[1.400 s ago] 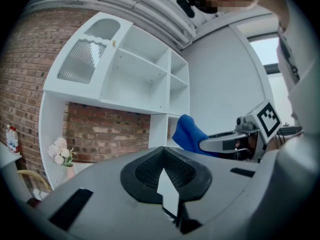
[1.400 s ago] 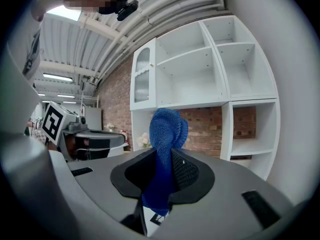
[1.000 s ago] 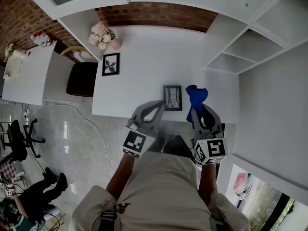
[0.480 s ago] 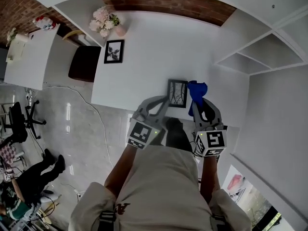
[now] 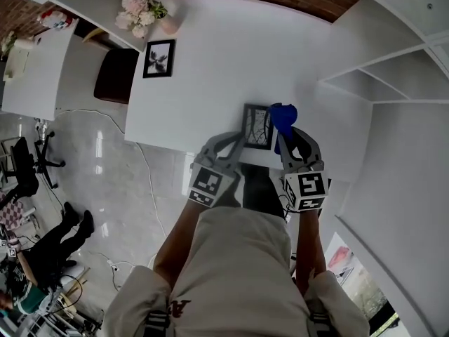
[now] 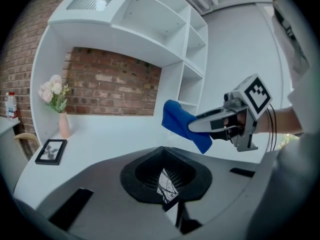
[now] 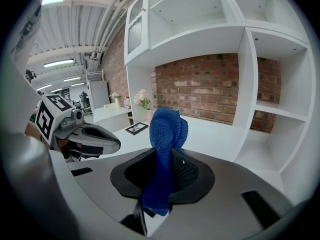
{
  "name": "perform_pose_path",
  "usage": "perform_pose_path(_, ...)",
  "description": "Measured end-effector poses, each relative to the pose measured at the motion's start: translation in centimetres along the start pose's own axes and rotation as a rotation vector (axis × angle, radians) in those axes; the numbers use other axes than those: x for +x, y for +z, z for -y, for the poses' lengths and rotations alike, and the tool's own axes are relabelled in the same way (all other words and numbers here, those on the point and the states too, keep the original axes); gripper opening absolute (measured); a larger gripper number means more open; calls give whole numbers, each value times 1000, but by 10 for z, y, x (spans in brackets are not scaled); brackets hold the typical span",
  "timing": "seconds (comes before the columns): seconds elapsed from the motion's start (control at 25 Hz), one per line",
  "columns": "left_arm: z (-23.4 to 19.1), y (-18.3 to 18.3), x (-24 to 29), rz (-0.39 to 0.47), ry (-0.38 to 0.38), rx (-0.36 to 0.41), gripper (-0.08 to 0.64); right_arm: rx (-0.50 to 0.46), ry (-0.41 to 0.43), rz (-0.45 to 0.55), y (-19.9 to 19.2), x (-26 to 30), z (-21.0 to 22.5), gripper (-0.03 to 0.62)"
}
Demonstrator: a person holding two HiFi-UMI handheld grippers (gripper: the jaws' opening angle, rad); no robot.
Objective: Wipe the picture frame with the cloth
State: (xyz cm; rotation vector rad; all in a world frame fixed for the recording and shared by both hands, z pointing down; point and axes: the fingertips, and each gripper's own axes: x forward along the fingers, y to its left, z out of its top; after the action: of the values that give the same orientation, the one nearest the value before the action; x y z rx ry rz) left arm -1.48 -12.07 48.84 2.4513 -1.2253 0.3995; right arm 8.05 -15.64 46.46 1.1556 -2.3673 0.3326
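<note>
A small dark picture frame (image 5: 257,126) with a branch print sits at the tip of my left gripper (image 5: 240,140), which is shut on its lower edge. In the left gripper view the frame (image 6: 166,188) shows between the closed jaws. My right gripper (image 5: 284,133) is shut on a blue cloth (image 5: 283,116), and the cloth bunches upward out of the jaws (image 7: 165,134). The cloth hangs just right of the frame, at its right edge. Both are held over the near edge of the white table (image 5: 224,69).
A second framed picture (image 5: 159,58) lies at the table's far left, near a pink vase of flowers (image 5: 144,9). A dark chair (image 5: 112,76) stands left of the table. White shelves (image 5: 379,83) rise on the right, with a brick wall behind.
The cloth and the frame have come closer together, and the cloth now reaches the frame's right edge. The head view has shifted, so the table shows higher and larger.
</note>
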Motion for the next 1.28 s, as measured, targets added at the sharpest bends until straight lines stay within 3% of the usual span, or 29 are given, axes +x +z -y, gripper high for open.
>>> perform_pose_path(0.36, 5, -62, 26, -95, -26, -15, 0, 12, 34, -82, -44, 34, -6, 78)
perform_pose_path(0.92, 10, -122, 44, -249, -49, -11, 1, -10, 75, -203, -96, 68, -17, 80)
perform_pose_path(1.28, 13, -144, 50, -332, -55, -18, 2, -53, 122, -242, -102, 96, -29, 79)
